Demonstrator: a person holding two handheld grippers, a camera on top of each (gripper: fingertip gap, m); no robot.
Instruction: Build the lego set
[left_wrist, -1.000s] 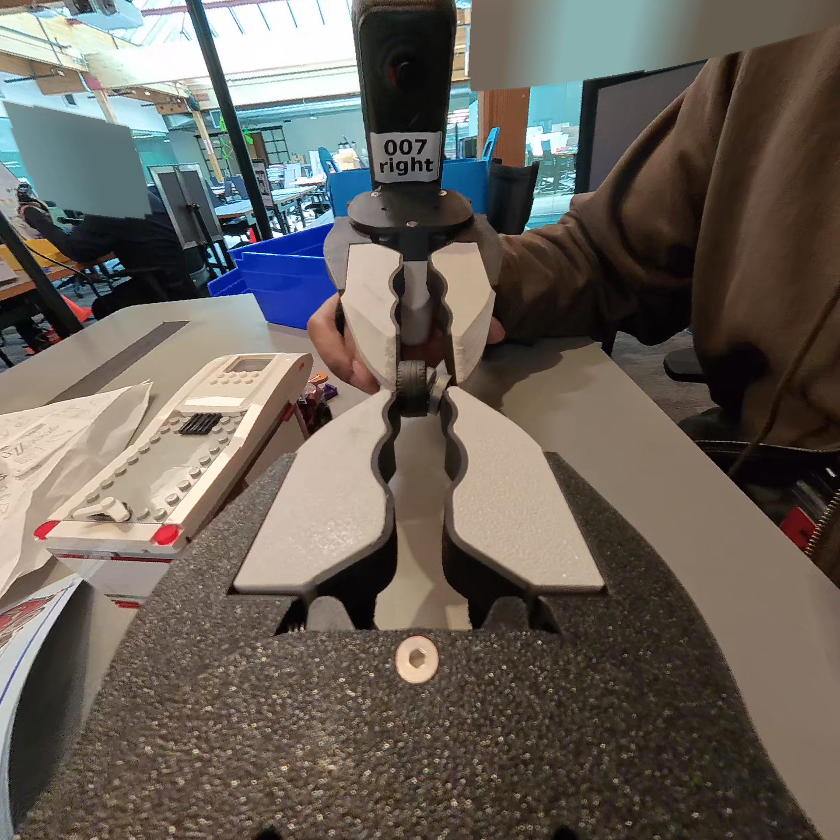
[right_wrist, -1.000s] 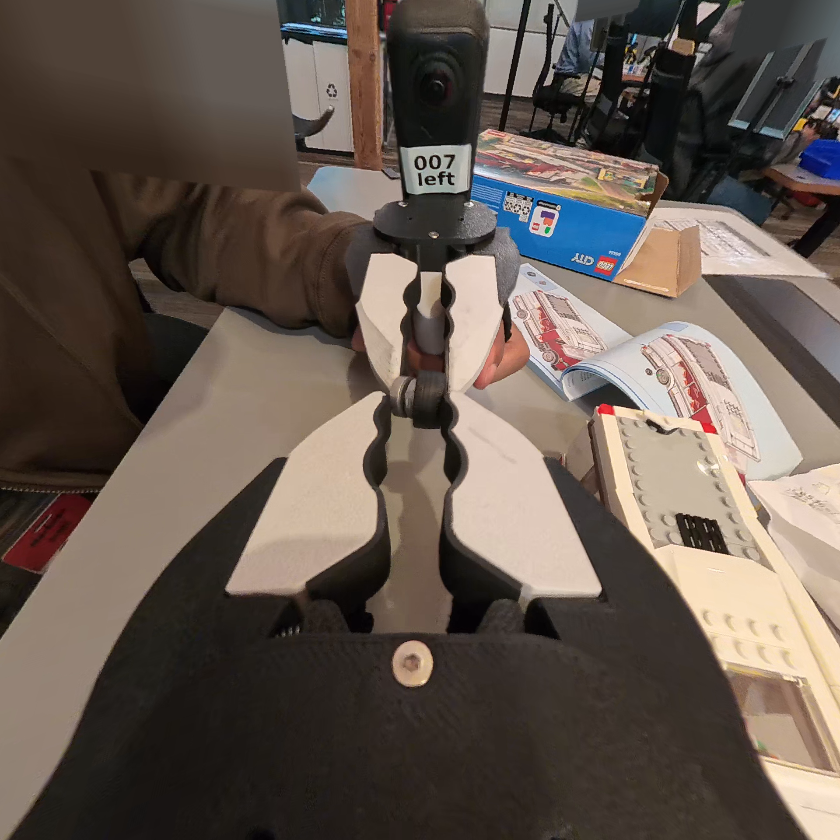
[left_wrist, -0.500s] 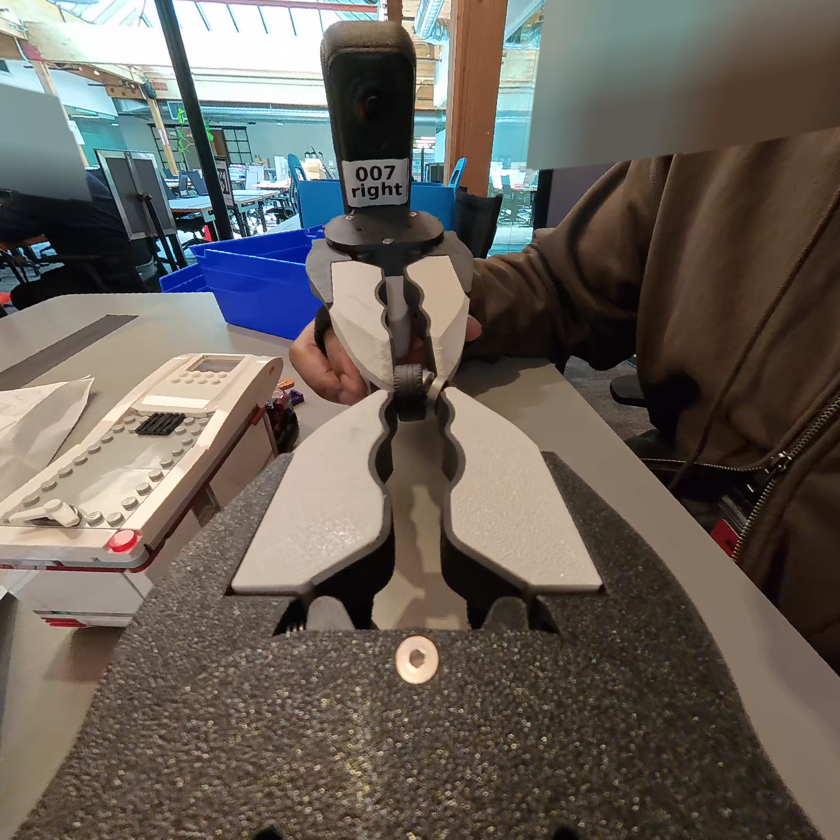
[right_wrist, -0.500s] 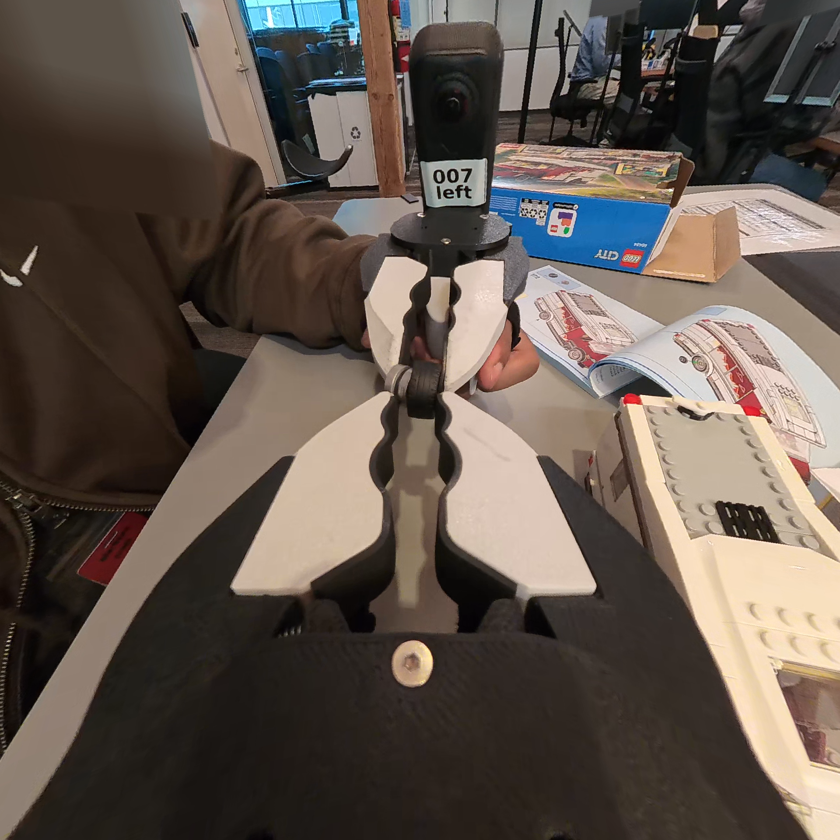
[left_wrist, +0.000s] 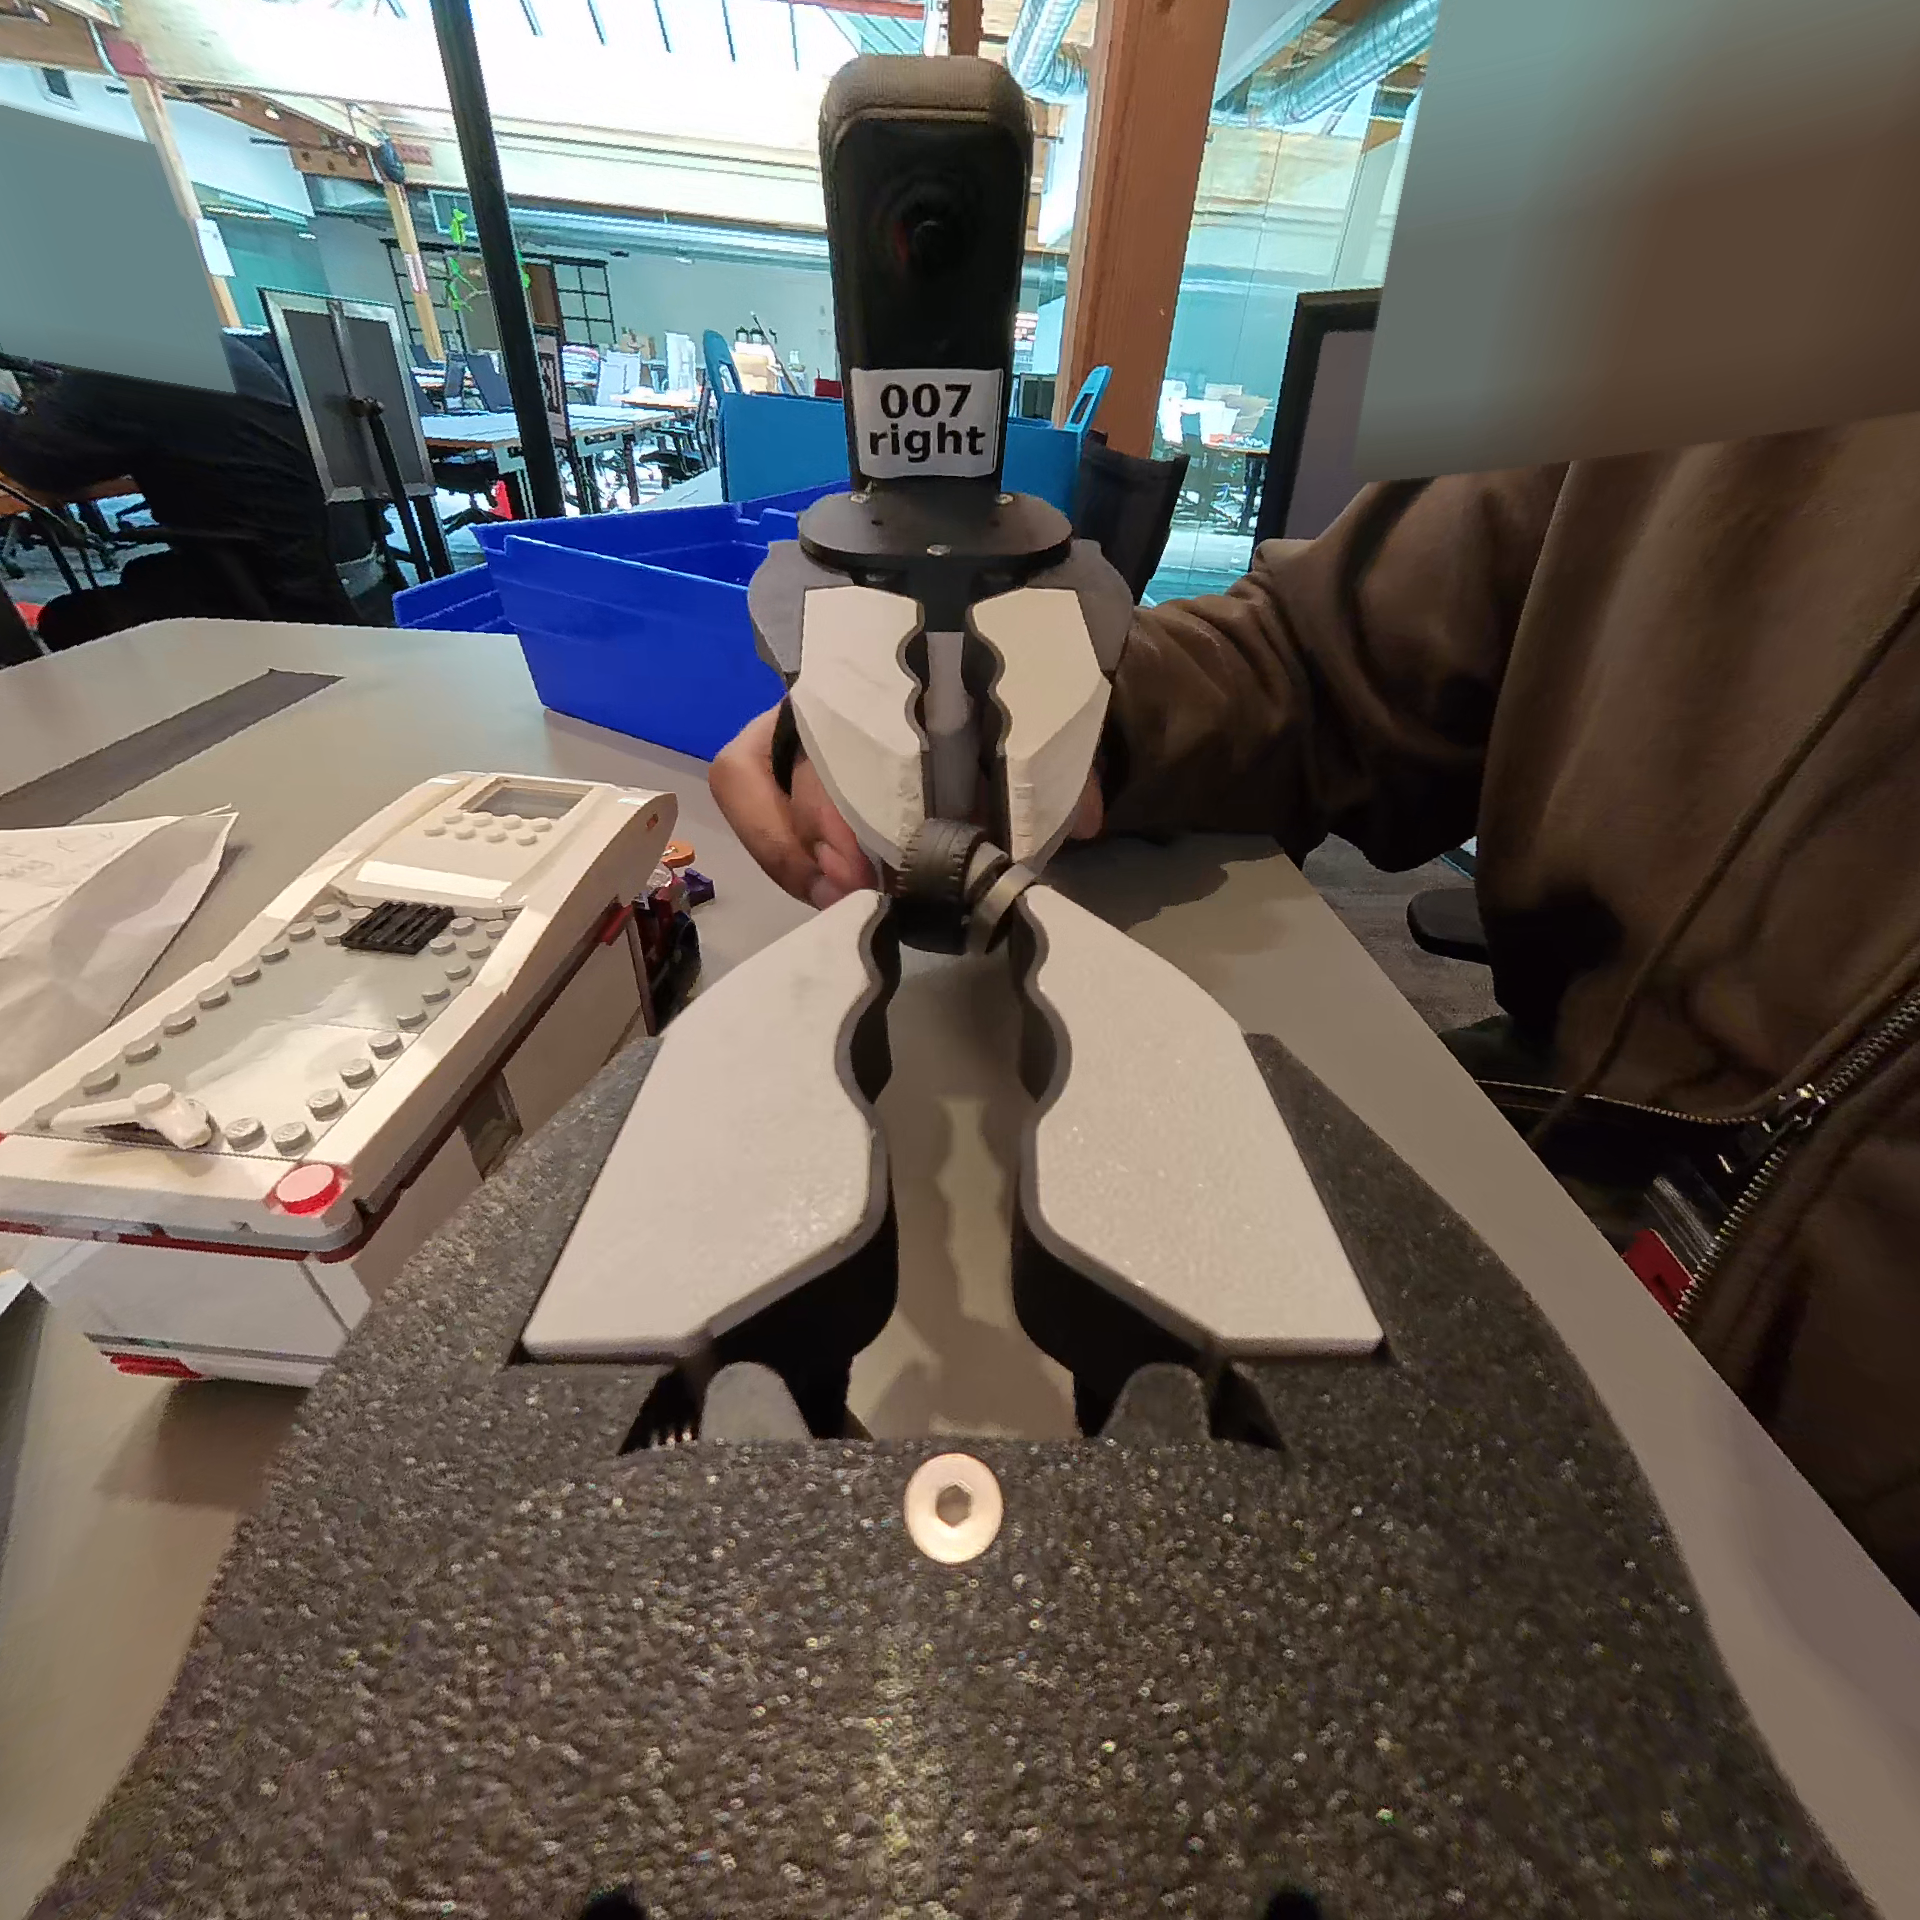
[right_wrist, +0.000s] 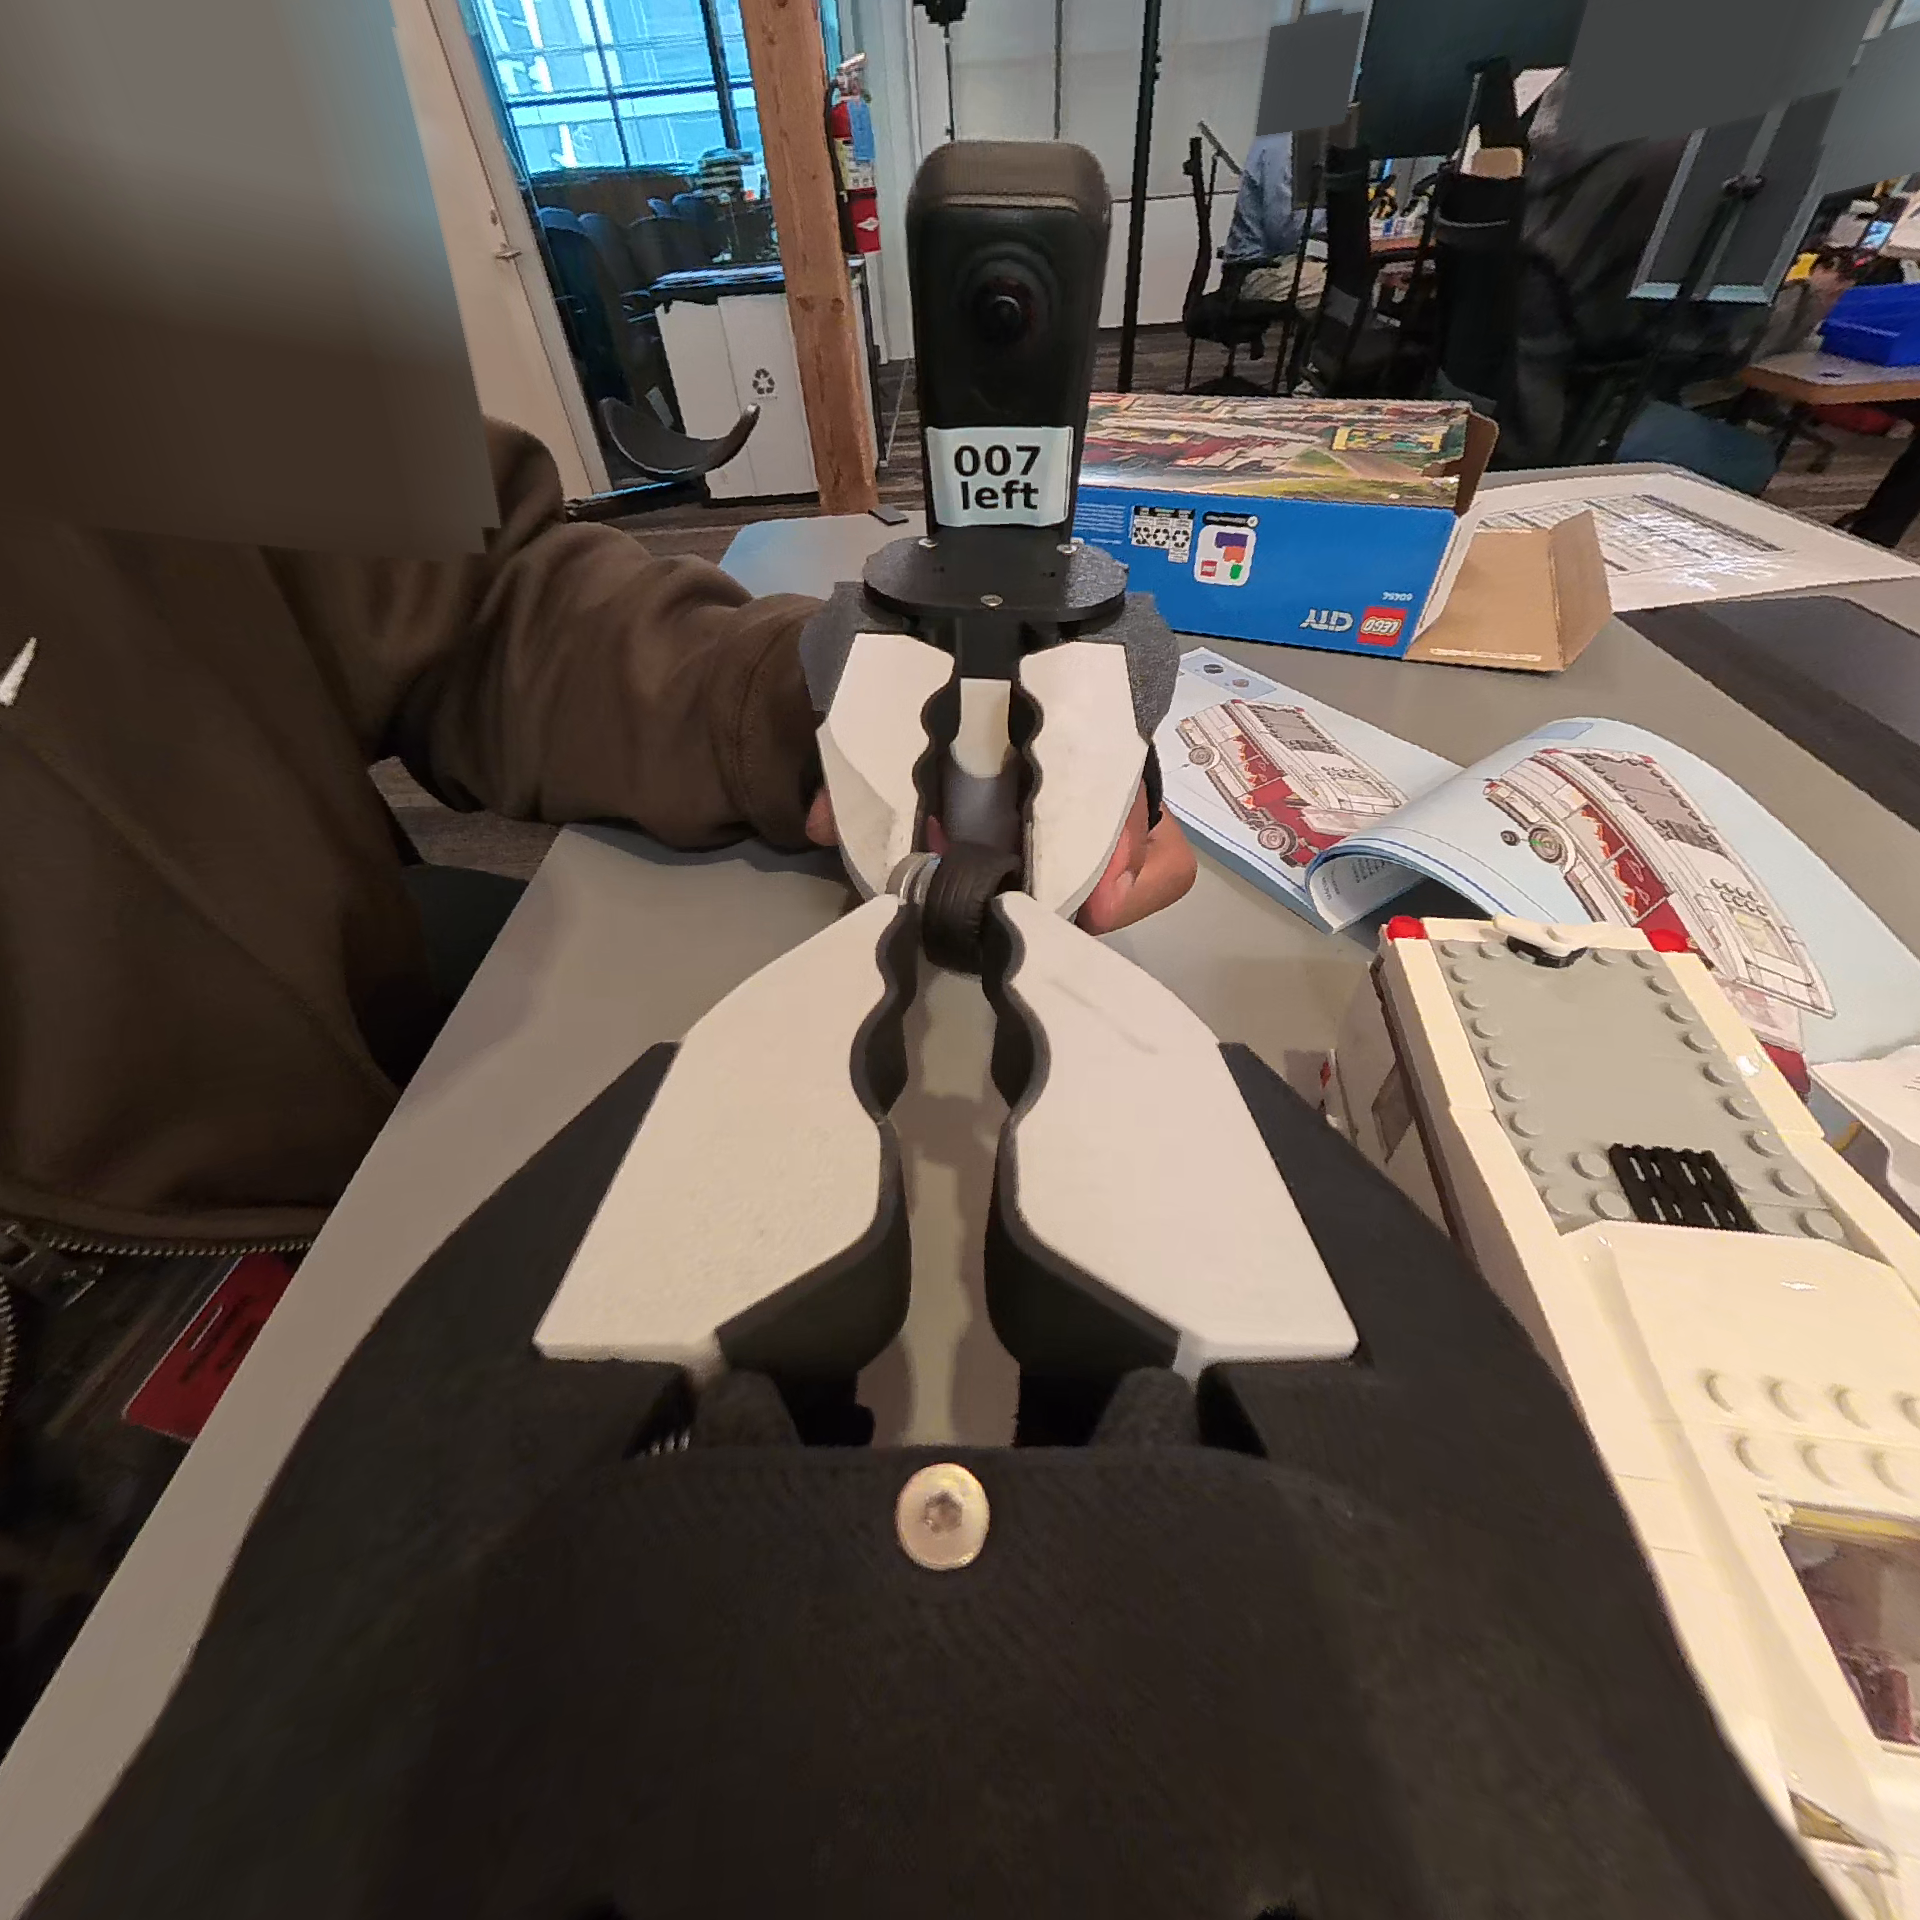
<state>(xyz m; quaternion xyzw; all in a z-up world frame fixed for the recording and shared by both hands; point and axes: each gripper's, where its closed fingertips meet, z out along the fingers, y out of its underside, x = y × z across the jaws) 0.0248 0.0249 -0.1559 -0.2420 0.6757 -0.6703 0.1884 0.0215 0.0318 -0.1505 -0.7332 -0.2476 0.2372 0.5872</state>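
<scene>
Both grippers meet tip to tip on a small black tyre with a grey hub, right of the white brick van. Left gripper and right gripper each pinch the wheel, raised above the grey table. Blue bin sits behind the van.

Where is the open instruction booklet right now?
In the right wrist view, the open instruction booklet lies on the grey table, right of centre, between the blue box and the white brick-built vehicle.

Daylight pours in from the skylights and windows behind, blown out to white overhead. The grey tabletop is evenly lit, with soft shadows under the jaws. Wide-angle bending curves the edges; things near the lens look slightly soft, the far room hazy.
</scene>
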